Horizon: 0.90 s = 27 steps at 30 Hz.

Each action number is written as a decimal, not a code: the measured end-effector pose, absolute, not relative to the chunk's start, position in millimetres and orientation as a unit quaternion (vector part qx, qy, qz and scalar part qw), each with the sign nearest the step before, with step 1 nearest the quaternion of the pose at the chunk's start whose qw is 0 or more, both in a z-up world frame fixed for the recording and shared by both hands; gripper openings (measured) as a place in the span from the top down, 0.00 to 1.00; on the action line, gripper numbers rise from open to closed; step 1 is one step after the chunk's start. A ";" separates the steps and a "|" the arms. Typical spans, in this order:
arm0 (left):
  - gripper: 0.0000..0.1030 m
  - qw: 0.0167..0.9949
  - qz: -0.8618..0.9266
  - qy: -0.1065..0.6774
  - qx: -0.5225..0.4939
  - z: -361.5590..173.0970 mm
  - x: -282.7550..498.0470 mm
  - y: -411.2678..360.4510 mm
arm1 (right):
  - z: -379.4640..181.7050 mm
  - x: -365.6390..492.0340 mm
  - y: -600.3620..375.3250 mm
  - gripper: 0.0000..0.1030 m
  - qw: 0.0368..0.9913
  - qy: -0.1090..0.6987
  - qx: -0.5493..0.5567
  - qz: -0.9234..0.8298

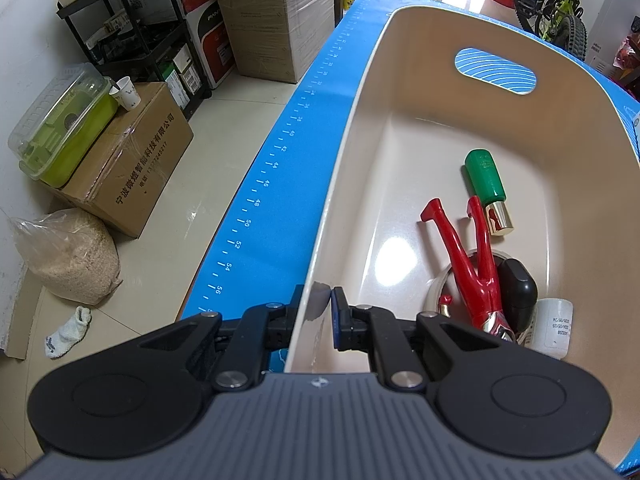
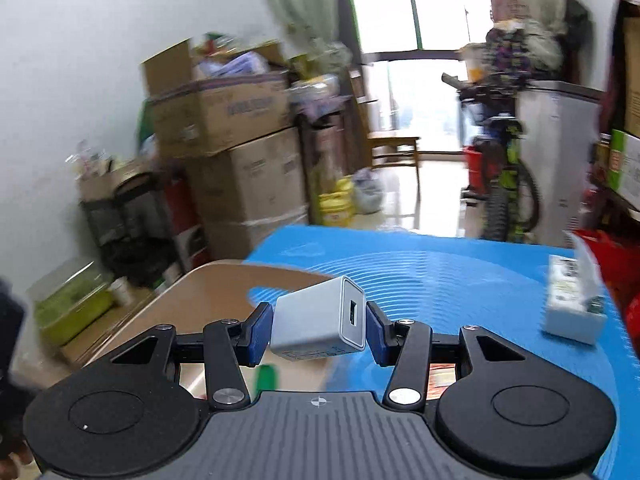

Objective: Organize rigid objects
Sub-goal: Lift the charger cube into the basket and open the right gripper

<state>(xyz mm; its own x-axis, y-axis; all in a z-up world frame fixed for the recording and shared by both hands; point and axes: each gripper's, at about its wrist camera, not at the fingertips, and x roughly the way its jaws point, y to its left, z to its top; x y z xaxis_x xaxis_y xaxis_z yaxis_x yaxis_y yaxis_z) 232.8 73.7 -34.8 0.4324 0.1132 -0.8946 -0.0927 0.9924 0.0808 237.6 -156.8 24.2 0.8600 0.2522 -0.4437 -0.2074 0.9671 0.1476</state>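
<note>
A beige plastic bin stands on the blue mat. My left gripper is shut on the bin's near rim, one finger outside and one inside the wall. Inside the bin lie a green bottle with a gold cap, a red figurine, a black object, a tape roll and a white container. My right gripper is shut on a white USB charger block and holds it above the bin and mat.
A white box with a printed label lies on the mat at the right. Off the table's left edge are cardboard boxes, a green lidded container, a sack and a black shelf. A bicycle stands beyond.
</note>
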 end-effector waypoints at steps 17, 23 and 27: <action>0.86 0.847 0.061 0.528 0.012 -33.7 234.1 71.4 | -20.4 245.6 -66.8 0.47 0.918 0.349 -0.069 0.176; 0.87 0.848 0.062 0.526 0.013 -32.9 234.2 69.6 | -24.4 246.9 -59.9 0.46 0.909 0.366 -0.096 0.174; 0.86 0.848 0.062 0.526 0.014 -32.5 233.9 69.8 | -21.5 246.5 -66.0 0.31 0.908 0.365 -0.079 0.188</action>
<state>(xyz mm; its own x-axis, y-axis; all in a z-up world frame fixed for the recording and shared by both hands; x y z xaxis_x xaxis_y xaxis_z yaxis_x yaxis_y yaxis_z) 233.9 69.8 -32.5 0.4384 0.1203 -0.8907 -0.0907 0.9919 0.0893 246.5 -66.0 -21.5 0.6627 0.2840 -0.6929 -0.3999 0.9165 -0.0068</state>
